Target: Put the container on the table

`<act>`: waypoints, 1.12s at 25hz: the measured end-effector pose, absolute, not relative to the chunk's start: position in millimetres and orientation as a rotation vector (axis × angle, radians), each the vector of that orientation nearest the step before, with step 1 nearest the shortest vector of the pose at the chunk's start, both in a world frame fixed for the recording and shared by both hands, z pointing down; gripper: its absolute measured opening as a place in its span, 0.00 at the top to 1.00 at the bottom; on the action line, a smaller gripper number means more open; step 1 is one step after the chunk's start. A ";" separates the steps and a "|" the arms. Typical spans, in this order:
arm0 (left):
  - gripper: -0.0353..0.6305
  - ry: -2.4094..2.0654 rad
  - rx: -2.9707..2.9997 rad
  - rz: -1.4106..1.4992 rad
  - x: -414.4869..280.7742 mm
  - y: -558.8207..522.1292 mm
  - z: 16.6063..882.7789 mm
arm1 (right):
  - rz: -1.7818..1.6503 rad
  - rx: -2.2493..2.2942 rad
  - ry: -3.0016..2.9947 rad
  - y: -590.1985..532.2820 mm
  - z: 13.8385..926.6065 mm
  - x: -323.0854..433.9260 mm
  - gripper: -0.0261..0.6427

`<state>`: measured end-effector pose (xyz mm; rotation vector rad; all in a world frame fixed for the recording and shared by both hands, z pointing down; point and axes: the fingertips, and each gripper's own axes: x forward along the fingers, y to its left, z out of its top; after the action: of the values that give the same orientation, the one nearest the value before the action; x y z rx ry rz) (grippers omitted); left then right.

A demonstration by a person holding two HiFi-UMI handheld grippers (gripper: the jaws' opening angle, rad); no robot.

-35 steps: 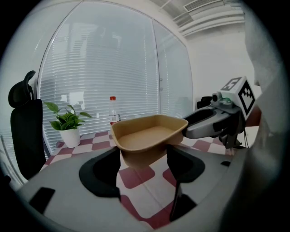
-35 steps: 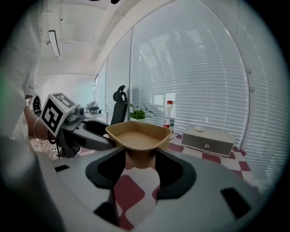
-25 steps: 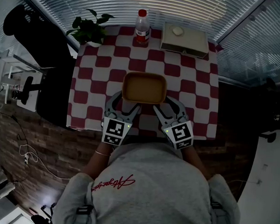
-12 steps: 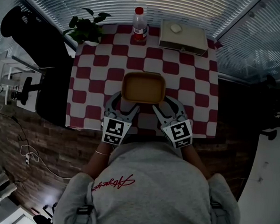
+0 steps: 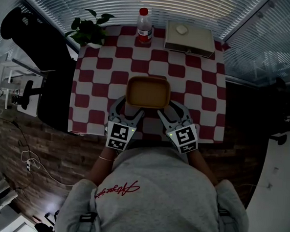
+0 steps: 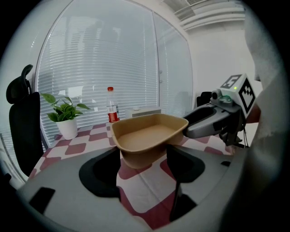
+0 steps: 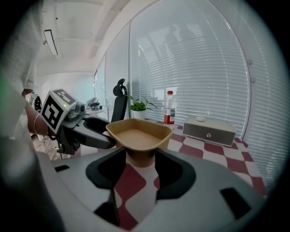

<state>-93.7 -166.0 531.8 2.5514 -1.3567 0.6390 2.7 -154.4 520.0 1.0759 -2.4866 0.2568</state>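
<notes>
A tan, empty, rounded-rectangular container point(image 5: 148, 91) is over the near middle of the red-and-white checkered table point(image 5: 199, 106). My left gripper point(image 5: 130, 107) is shut on its near left corner. My right gripper point(image 5: 172, 110) is shut on its near right corner. In the left gripper view the container point(image 6: 149, 136) sits between that gripper's point(image 6: 142, 163) jaws, with the right gripper point(image 6: 213, 120) beyond it. The right gripper view shows the container point(image 7: 138, 136) wedged between its gripper's point(image 7: 140, 167) jaws. Whether its base touches the cloth I cannot tell.
At the table's far edge stand a potted plant point(image 5: 90, 30), a red-capped bottle point(image 5: 144, 26) and a white box point(image 5: 191, 38). A black office chair point(image 5: 46, 48) stands at the table's left. Window blinds run behind the table.
</notes>
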 end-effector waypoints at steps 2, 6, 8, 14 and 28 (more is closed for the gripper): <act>0.46 -1.355 2.548 0.643 -93.5 -166.0 533.6 | 0.252 1.074 -2.484 -155.1 520.4 2.9 0.65; 0.46 -1.347 2.543 0.649 -92.5 -166.0 535.7 | 0.260 1.071 -2.475 -155.0 522.9 4.1 0.65; 0.46 -1.344 2.540 0.652 -91.7 -166.0 536.9 | 0.264 1.070 -2.472 -154.6 524.4 4.9 0.65; 0.46 -1.337 2.535 0.667 -90.1 -167.0 540.7 | 0.277 1.063 -2.466 -154.7 528.8 6.8 0.66; 0.46 -1.323 2.517 0.710 -90.0 -166.9 552.0 | 0.306 1.029 -2.449 -153.9 542.4 7.4 0.66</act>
<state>-90.0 -166.9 552.0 2.5167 -1.3229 0.7099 7.4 -153.9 542.4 1.0292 -2.4491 0.3065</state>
